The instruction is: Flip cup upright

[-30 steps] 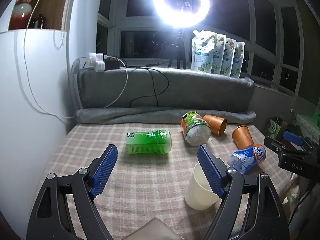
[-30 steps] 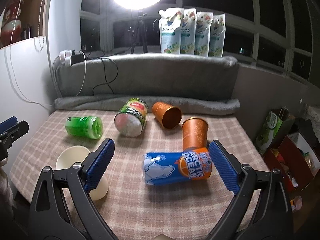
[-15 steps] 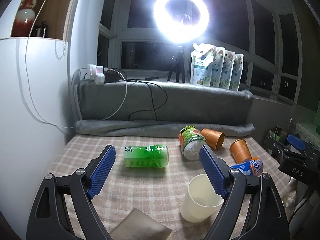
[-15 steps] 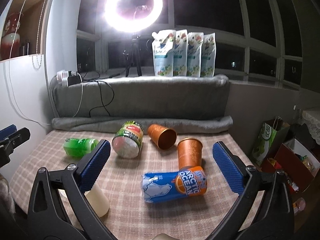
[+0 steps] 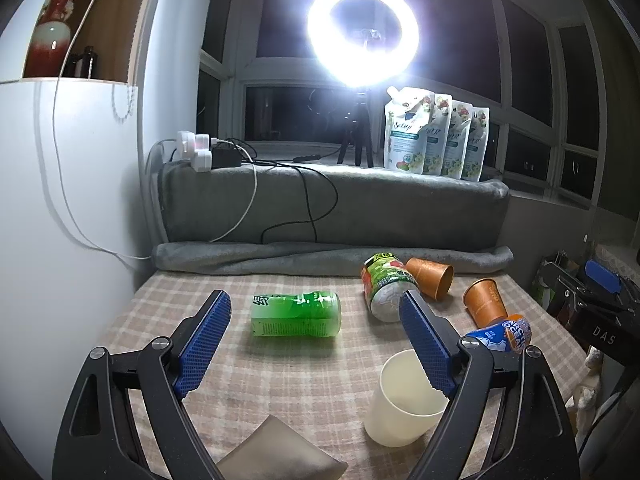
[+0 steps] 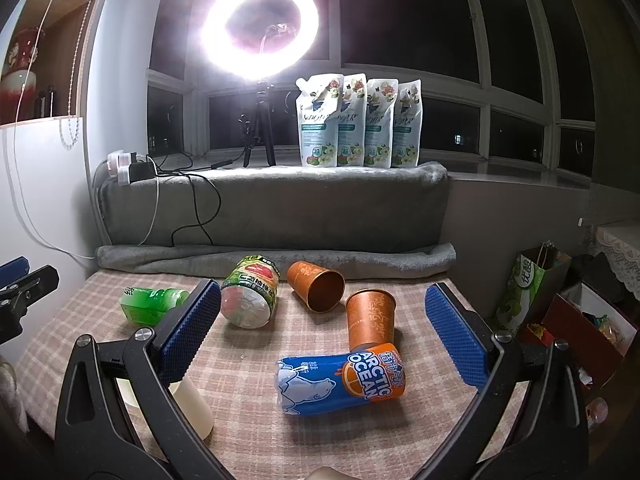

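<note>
On checked cloth [image 5: 280, 380], cream cup [image 5: 404, 400] upright, claws [image 5: 316, 344] open

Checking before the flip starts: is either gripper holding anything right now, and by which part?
Nothing is held. The left gripper and the right gripper are both open with empty space between their fingers, above the table; no cup is gripped.

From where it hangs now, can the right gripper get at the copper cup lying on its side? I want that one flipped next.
Probably yes. The right gripper is open, and the lying copper cup sits ahead between its fingers; only the blue can lies nearer, low and slightly right.
</note>
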`<state>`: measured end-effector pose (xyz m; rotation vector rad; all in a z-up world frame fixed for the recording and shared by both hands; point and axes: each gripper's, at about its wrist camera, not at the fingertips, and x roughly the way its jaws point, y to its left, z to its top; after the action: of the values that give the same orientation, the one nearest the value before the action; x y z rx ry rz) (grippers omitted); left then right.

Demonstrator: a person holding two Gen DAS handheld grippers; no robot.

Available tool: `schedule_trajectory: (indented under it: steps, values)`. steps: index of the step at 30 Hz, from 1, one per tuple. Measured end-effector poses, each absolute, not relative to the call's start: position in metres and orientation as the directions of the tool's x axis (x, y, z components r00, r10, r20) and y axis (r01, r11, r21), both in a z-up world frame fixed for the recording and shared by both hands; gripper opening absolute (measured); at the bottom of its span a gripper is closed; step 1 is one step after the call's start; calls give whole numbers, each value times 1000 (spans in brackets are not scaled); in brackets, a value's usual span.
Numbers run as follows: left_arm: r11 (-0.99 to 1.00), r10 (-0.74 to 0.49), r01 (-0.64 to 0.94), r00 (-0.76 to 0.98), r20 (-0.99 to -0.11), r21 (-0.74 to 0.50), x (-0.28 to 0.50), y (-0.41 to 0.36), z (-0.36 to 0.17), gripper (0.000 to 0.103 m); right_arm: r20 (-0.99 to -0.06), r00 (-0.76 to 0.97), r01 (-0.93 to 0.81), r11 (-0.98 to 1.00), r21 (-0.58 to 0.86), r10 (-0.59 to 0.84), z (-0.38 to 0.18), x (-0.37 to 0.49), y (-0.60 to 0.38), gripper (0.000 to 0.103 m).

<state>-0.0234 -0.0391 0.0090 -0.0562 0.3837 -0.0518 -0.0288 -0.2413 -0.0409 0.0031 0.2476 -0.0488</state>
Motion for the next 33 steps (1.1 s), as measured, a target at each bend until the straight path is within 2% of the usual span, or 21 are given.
schedule_trajectory:
  steps: [33]
  values:
    - [996,-67,41,921,-384,-75,-23,-37,8,86,-249,967,49,999,-2,-48,-42,-28,-242,103]
